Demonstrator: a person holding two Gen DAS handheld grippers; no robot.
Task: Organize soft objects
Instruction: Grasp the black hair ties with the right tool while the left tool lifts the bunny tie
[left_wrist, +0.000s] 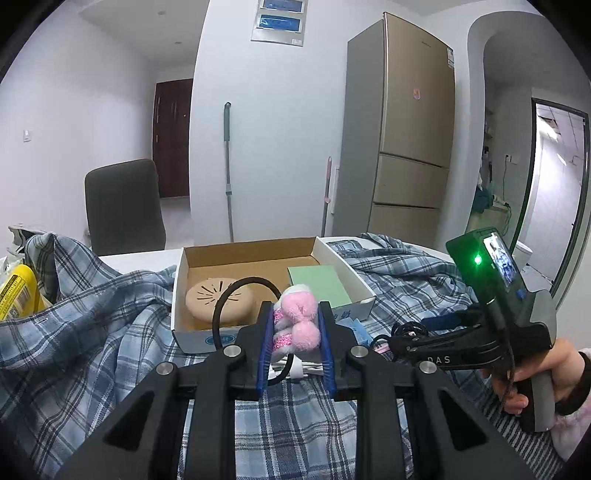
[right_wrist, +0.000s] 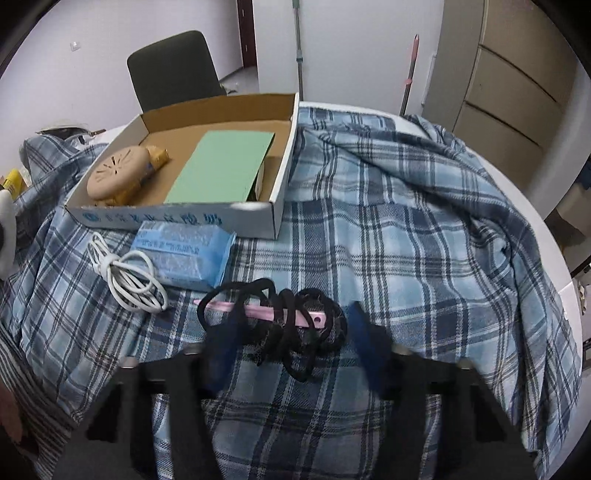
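A: Left wrist view – left tongs pinching a pink plush toy, blue pads pressed on both its sides. A black hair loop arcs up from the toy, w/ the cardboard box behind it.

B: Box contents?

A: Tan round pad on the left, green card on the right. Box sits on a blue plaid cloth spread over the bench. Yellow packet at far left.

B: Right side?

A: Right hand grips its tool at the right edge of the same view, tool pointing left toward the toy. In the right wrist view the right tongs are blurred, pointing steeply down, fingers either side of a tangle of black hair ties wound round a pink stick. Jaws partly spread; can't tell if the pads touch the ties.

B: Nearby?

A: Ties lie on the cloth, in front of the box. Just left: blue tissue pack touching the box front, white coiled cable beside it. Gold fridge, dark chair and mop handle in the bg.
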